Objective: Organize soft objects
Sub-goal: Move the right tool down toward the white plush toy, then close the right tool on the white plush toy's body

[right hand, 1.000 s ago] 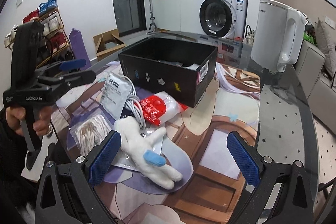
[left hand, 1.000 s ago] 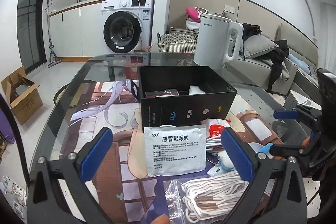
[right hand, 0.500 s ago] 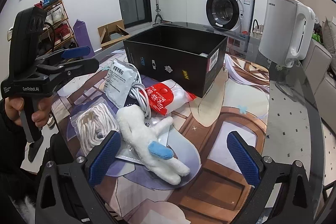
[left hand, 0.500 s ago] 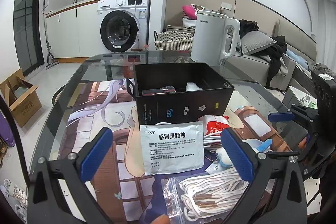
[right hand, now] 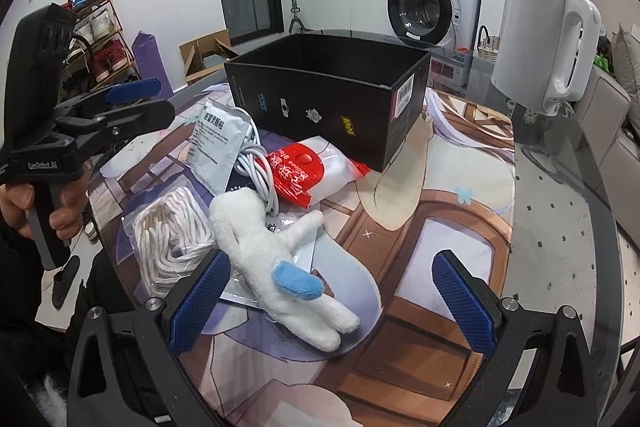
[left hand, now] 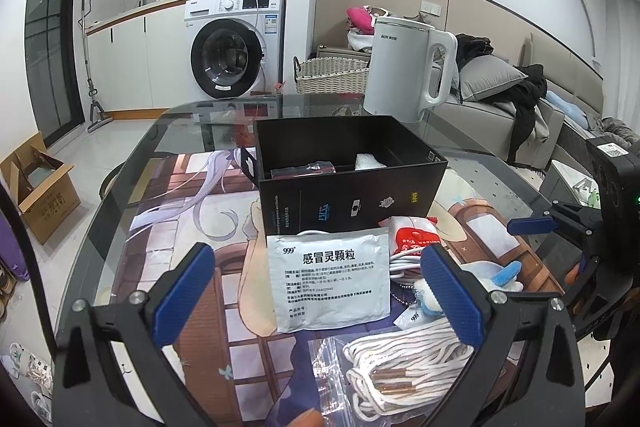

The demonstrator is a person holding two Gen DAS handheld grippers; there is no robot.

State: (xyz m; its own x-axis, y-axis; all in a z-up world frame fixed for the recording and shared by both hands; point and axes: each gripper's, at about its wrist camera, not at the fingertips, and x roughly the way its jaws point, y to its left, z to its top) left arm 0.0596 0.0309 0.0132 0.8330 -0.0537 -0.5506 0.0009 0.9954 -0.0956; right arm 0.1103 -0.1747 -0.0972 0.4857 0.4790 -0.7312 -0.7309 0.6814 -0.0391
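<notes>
Both the left gripper [left hand: 318,289] and right gripper [right hand: 330,291] gape empty; beside the matte black box [right hand: 328,99], a fuzzy white plush [right hand: 276,263] lies against bagged rope coils [right hand: 168,239].

Left claw [left hand: 318,291]: black frame, blue cross-hatched pads, silver screws at the finger bases. Right claw [right hand: 330,293]: same build. Left unit's black pistol handle reads "GenRobot.AI" in white. Left hand [right hand: 44,205]: bare skin, dark sleeve.
</notes>
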